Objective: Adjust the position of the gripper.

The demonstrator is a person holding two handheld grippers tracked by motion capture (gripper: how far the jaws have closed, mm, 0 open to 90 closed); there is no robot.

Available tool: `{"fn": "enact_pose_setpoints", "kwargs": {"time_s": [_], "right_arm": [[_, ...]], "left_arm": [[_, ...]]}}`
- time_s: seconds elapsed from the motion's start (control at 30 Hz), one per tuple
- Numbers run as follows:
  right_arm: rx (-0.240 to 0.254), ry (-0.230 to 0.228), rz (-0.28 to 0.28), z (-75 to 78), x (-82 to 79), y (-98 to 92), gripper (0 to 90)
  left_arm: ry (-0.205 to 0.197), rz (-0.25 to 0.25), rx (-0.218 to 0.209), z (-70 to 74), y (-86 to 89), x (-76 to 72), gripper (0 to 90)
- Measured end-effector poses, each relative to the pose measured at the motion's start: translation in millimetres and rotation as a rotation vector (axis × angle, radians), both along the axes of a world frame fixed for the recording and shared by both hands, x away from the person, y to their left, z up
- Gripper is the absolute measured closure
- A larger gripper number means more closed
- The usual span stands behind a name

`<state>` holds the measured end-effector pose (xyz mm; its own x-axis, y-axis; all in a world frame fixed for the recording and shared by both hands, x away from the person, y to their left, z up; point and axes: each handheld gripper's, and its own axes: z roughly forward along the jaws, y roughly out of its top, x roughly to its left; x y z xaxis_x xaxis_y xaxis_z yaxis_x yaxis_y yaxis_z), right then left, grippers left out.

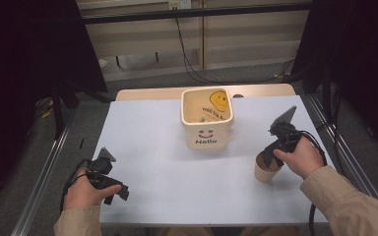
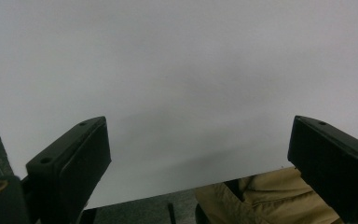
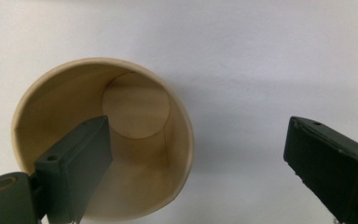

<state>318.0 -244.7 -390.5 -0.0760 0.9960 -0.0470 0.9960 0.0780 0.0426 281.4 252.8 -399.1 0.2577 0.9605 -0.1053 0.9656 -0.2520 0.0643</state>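
The left hand-held gripper [image 1: 109, 178] sits at the near left of the desk [image 1: 157, 162], its jaws spread wide with bare desk surface between them and nothing held. The right hand-held gripper [image 3: 196, 168] hangs over one paper cup [image 3: 100, 140] standing upright at the near right. Its jaws are also wide apart: one is inside the cup's open mouth, the other well outside the rim, neither closed on the wall. Beyond both grippers, between them and farther back, stands one cream square container [image 1: 206, 118] printed with a smiley and "Hello".
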Motion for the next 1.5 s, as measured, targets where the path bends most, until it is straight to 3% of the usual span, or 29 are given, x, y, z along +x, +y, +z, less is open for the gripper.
{"fn": "enact_pose_setpoints", "kwargs": {"time_s": [0.1, 0.33, 0.57, 0.9, 1.0, 1.2, 1.5], "right_arm": [[0.006, 0.003, -0.011, 1.9, -0.6, 0.4, 7.9], [0.014, 0.001, -0.013, 12.3, -1.2, 0.6, 8.1], [0.043, -0.009, -0.022, 37.0, -1.4, 2.4, 8.3], [0.026, -0.025, -0.028, 65.7, 0.8, 4.1, 7.9], [0.016, -0.033, -0.014, 69.3, 0.6, 4.8, 7.8], [0.017, -0.016, -0.01, 69.6, 0.9, 7.3, 8.0], [0.032, -0.015, -0.012, 85.2, 4.3, 7.0, 7.8]], "left_arm": [[0.013, -0.003, -0.002, -0.3, -0.9, 0.8, 5.6], [0.003, -0.002, -0.003, -0.8, -4.2, 1.7, 5.6], [0.006, -0.026, -0.004, 1.0, -3.5, 3.6, 5.4], [-0.004, -0.022, -0.01, 1.1, -6.5, 3.2, 5.4], [-0.018, -0.03, 0.004, 1.3, -6.0, 3.2, 5.4], [-0.006, -0.026, -0.004, 1.3, -5.9, 3.4, 5.4], [-0.011, -0.037, 0.004, 2.1, -5.5, 3.3, 5.4]]}}
